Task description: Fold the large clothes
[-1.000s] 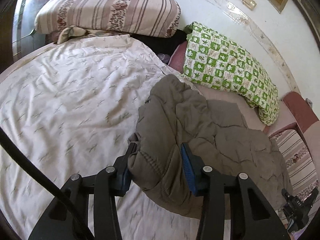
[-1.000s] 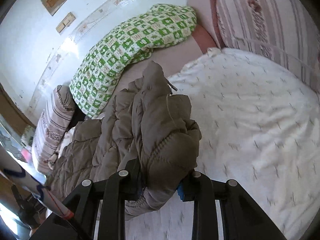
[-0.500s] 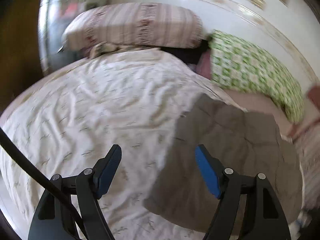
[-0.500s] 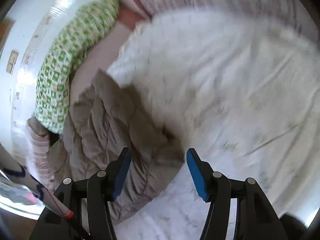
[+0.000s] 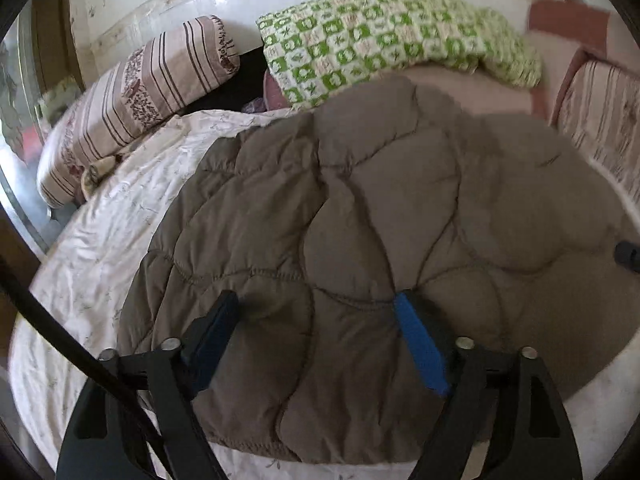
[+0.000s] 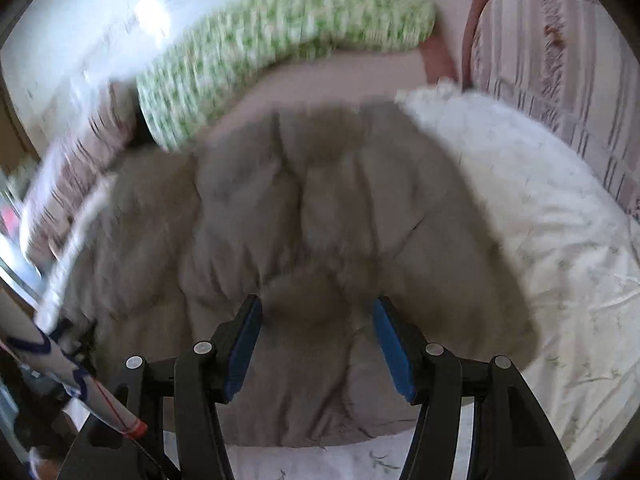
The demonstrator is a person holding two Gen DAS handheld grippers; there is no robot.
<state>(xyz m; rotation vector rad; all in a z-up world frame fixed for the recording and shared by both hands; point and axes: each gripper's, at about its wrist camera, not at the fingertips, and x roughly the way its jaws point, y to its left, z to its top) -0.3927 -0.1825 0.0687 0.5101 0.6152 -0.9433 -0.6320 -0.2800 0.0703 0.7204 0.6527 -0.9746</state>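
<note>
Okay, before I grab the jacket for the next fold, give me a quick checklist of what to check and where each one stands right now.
1. Left gripper open, jaws just widened, nothing clamped: ok.
2. Right gripper open, pads off the fabric: ok.
3. Jacket lies spread on the sheet, not bunched: ok.
4. Jacket's near hem visible for a grab: ok.
5. Green quilt touches or overlaps the jacket's far edge: cannot tell.
6. Right view sharp enough to pick a grab point: not ok, it is blurred.
</note>
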